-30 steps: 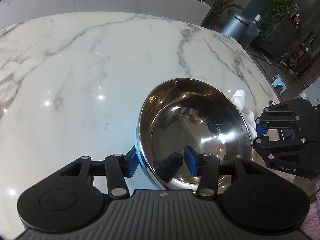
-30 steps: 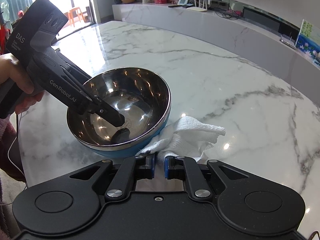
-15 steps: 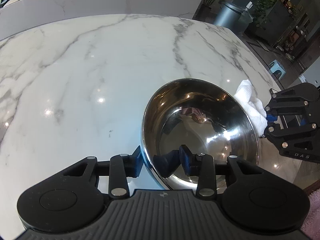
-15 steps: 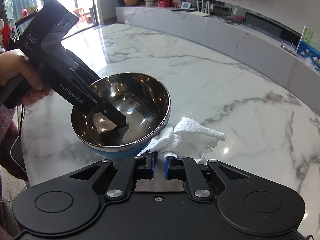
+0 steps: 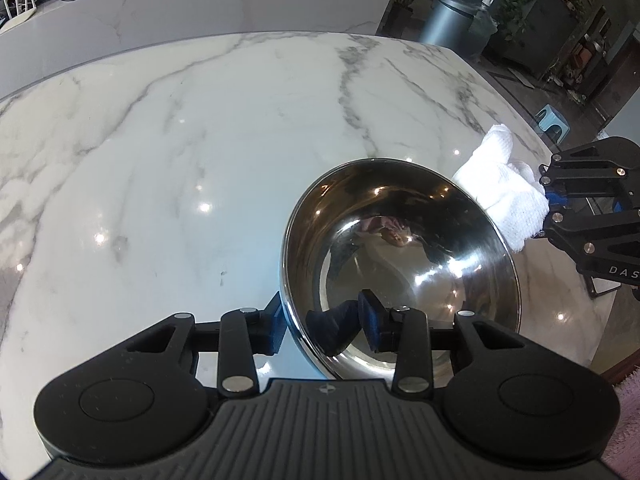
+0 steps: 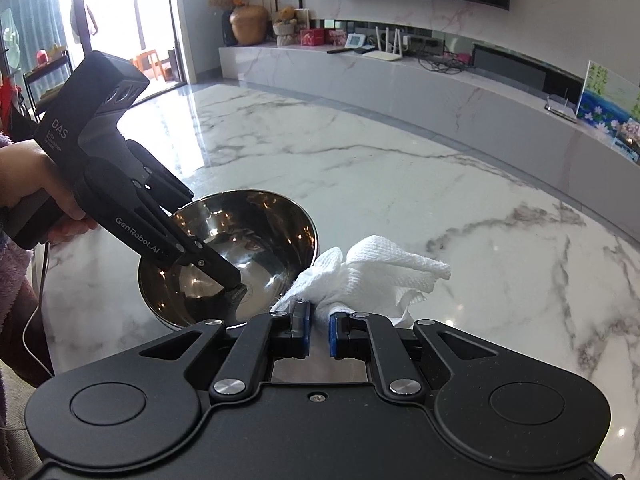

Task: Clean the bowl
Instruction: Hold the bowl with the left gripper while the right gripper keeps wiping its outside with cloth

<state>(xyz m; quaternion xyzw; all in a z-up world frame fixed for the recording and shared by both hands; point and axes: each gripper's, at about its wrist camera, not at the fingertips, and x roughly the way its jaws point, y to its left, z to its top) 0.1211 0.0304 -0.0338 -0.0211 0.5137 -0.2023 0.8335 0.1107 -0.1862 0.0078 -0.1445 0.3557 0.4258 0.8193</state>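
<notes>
In the left wrist view, the near wall of the bowl point(image 5: 400, 240) drops out of sight behind the left gripper point(image 5: 322, 322), and whether both fingers point(image 5: 370, 322) press the rim cannot be told. The right gripper point(image 5: 550, 204) runs off the right edge there. In the right wrist view, the right gripper point(image 6: 319, 336) covers the pinched end of the cloth point(image 6: 376, 268) and the bowl's near rim. The person's hand point(image 6: 32, 188) is cut by the left edge. Small items on the far shelf point(image 6: 360, 46) are too small to name.
</notes>
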